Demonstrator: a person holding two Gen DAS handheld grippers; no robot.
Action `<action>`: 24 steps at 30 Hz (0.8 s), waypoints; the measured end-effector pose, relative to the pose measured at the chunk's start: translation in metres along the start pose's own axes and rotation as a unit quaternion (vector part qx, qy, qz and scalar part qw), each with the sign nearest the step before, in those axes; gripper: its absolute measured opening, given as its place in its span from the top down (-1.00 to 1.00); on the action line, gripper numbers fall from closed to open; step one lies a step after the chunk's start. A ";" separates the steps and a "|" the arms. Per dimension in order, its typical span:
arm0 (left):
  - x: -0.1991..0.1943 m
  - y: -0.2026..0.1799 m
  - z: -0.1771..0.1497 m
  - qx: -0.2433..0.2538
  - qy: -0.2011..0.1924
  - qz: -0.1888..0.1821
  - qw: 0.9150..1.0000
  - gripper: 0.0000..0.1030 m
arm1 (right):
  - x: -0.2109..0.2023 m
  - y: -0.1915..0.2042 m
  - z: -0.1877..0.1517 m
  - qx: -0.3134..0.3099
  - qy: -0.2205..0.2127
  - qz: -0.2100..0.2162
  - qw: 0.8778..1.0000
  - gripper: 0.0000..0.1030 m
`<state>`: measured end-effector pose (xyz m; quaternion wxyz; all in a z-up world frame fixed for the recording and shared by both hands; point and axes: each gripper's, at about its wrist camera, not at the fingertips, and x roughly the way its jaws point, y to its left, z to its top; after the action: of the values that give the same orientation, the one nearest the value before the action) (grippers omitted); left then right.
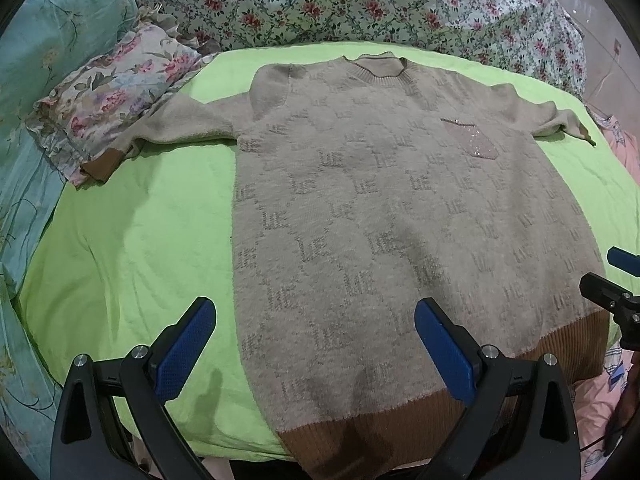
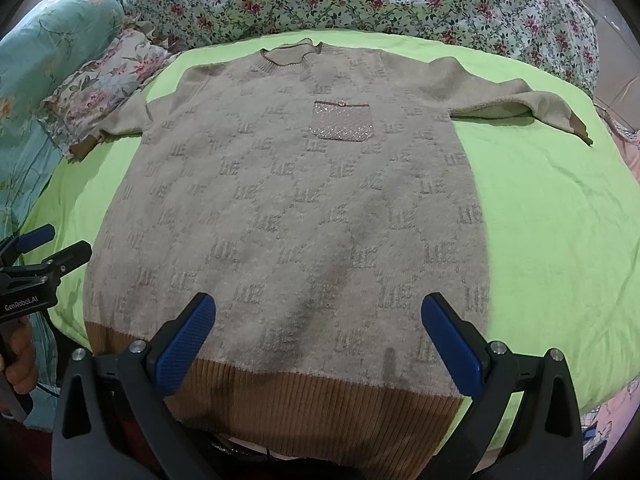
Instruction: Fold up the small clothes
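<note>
A: Sweater (image 1: pixel 400 216), beige knit with a repeated letter pattern, lies flat and face up on the green sheet (image 1: pixel 140 240). I'll place everything else from it.

B: How is it laid out?

A: Collar (image 2: pixel 290 54) at the far end, brown ribbed hem (image 2: pixel 304 408) at the near end, hanging just over the sheet's front edge. Both sleeves are spread outward. The one on the left wrist's side ends in a brown cuff (image 1: pixel 100 166) that rests against a floral pillow (image 1: pixel 120 92); the other sleeve's cuff (image 2: pixel 578 128) lies on bare sheet.

B: Anything on the front?

A: A sparkly pocket (image 2: pixel 342 120) a little below the collar.

B: And the grippers?

A: The left gripper (image 1: pixel 316 344) hovers over the sweater's near left edge, jaws spread wide, with one blue pad (image 1: pixel 184 348) over the sheet and the other over the knit. It holds nothing. The right gripper (image 2: pixel 318 344) hangs above the hem, likewise wide apart and empty, both pads over the sweater.

B: What lies beyond the collar?

A: A heaped flowered quilt (image 2: pixel 360 0), with a teal cushion (image 1: pixel 60 28) past the pillow. In the right wrist view, a hand (image 2: pixel 20 360) grips the left tool's handle beside the hem's left corner.
</note>
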<state>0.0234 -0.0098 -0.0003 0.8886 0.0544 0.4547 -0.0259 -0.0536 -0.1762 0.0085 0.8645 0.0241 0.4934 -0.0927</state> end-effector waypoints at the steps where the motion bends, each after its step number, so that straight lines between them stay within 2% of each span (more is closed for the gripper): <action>1: 0.001 0.000 0.001 0.000 0.002 0.000 1.000 -0.94 | 0.001 0.000 0.001 0.000 0.003 -0.001 1.000 -0.99; 8: 0.004 -0.001 0.004 0.003 0.008 -0.002 1.000 -0.94 | 0.002 -0.004 0.004 0.007 0.005 0.003 1.000 -0.99; 20: 0.005 -0.004 0.012 0.005 -0.009 0.002 1.000 -0.94 | 0.004 -0.018 0.009 0.028 0.005 0.009 1.000 -0.99; 24: 0.010 -0.002 0.017 0.002 0.003 -0.001 1.000 -0.94 | 0.004 -0.027 0.013 0.043 0.003 0.010 0.999 -0.99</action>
<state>0.0432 -0.0136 0.0010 0.8873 0.0560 0.4571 -0.0272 -0.0454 -0.2054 0.0135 0.8623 0.0663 0.4910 -0.1047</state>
